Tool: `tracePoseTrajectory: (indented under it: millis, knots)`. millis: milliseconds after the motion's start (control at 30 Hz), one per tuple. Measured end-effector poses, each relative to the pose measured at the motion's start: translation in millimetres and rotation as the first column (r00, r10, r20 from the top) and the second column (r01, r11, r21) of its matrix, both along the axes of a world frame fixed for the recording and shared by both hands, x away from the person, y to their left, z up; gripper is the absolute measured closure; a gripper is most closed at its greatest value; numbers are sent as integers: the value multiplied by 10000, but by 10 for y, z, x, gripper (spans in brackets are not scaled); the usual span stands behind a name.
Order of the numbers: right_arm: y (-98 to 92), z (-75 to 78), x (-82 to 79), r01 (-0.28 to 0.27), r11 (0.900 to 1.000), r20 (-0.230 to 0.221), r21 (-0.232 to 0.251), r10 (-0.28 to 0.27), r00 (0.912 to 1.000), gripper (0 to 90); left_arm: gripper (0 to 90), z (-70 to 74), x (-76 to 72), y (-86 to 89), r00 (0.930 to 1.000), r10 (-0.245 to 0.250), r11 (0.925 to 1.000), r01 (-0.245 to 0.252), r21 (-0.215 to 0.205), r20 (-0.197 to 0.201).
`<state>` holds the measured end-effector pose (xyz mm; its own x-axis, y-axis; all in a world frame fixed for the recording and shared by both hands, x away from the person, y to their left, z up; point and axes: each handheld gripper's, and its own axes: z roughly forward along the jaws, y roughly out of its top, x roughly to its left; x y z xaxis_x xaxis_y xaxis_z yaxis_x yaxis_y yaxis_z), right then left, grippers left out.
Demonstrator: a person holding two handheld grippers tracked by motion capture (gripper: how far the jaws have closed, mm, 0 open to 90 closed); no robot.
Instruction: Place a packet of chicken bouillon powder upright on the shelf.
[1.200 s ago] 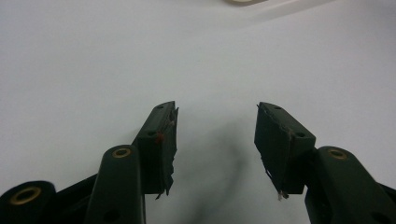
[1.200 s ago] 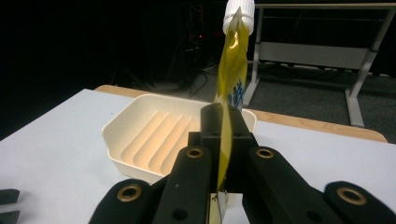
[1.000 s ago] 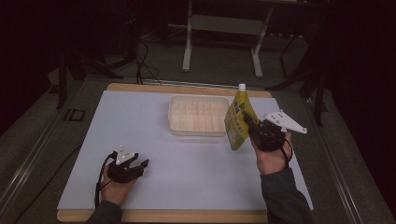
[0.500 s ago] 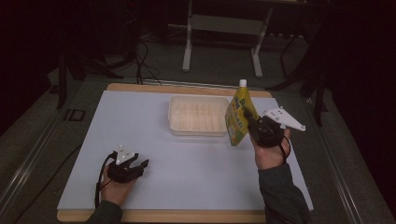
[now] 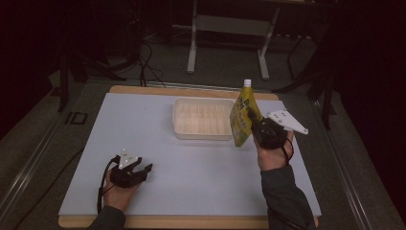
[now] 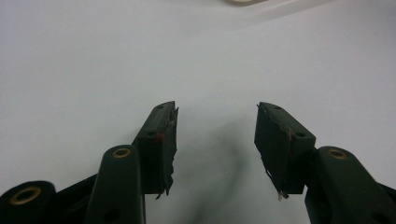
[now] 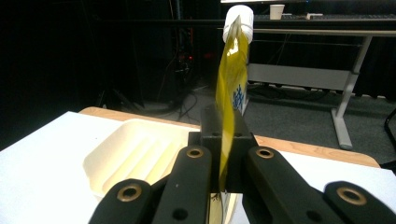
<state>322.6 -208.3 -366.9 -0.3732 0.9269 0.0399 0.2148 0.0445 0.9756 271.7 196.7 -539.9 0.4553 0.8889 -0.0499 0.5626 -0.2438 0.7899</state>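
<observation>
Right gripper (image 5: 253, 125) clamped on upright yellow pouch (image 5: 242, 120) just beside cream tray (image 5: 203, 118), left gripper (image 6: 215, 140) released, empty, well apart from tray, white cap (image 7: 238, 22) clear in right gripper view

White table (image 5: 201, 167), dark floor (image 5: 43, 134), metal desk frame (image 5: 227, 24), paper cup (image 7: 277, 11)

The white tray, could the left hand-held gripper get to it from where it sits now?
Probably yes: the left hand-held gripper is open and bare mat lies between it and the tray.
</observation>
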Motion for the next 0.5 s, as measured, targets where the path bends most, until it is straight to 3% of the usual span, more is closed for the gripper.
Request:
tracePoseTrajectory:
  millis: [500]
  knots:
    - [24,-23,60,141,9998,159,139,-143,9998,900,487,0,0,0,10000,-3,10000,3,-3,6]
